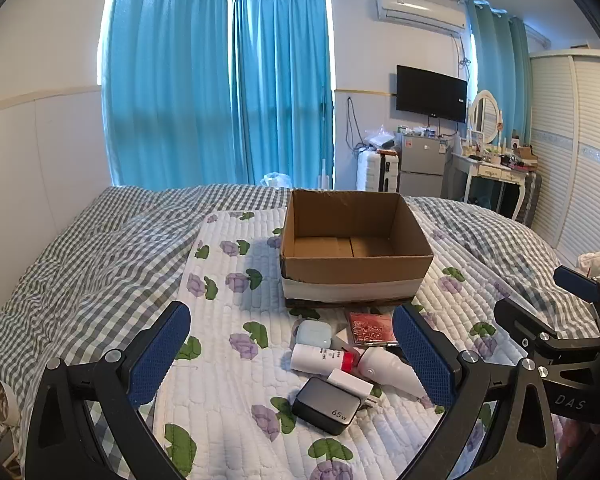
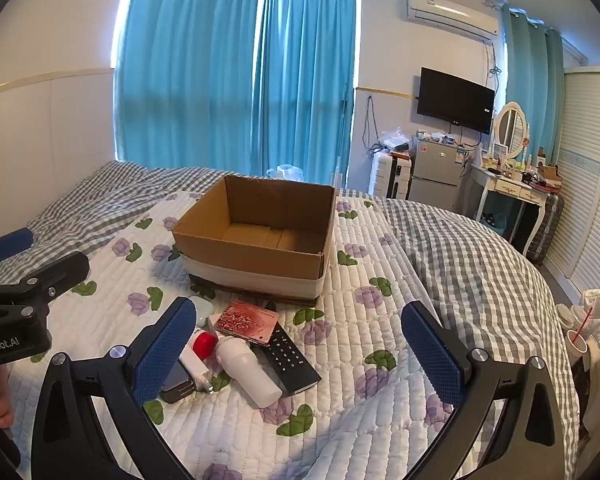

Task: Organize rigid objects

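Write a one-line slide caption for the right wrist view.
Open right gripper above small items before an empty cardboard box on a bed.

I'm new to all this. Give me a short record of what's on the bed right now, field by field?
surface: floral quilt over a checked bedspread
container: open cardboard box, nothing seen inside
pile in front of box: grey charger marked 65w, white plug, red-capped white bottle, white flask, pale blue case, red patterned card, black remote
left gripper: open, holding nothing, pile between its fingers
right gripper: open, holding nothing
progress: no item in the box yet
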A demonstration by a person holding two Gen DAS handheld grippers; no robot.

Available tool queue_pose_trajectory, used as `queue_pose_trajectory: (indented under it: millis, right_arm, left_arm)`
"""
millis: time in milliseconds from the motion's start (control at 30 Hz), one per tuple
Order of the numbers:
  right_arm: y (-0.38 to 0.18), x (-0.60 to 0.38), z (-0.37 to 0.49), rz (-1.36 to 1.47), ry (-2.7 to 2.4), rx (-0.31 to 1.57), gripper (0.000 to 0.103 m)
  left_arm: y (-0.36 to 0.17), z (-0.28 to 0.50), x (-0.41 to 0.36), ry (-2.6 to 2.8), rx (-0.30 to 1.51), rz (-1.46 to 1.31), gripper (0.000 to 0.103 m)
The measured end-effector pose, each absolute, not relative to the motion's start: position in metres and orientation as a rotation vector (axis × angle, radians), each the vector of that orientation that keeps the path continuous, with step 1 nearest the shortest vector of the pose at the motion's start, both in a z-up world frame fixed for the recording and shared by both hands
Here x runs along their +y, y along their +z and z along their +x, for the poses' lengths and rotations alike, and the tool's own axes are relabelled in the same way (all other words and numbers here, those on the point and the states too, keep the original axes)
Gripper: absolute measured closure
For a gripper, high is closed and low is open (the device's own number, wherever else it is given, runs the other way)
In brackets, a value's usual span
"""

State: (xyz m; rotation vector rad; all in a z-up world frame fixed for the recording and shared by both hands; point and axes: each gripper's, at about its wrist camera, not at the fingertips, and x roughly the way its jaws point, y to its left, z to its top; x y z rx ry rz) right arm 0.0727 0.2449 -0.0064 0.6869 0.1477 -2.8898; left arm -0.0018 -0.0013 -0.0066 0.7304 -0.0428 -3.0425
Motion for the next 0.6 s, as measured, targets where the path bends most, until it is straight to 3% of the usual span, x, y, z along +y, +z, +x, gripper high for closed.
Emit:
queue_pose_trajectory:
  millis: [600]
  right_arm:
    - [-0.0085,0.2442,0.0709,0.700,-2.887,0.150,0.000]
  left_arm:
    - [-0.0102,-0.0032,-0.0020,-3.033,-0.039,0.750,0.000]
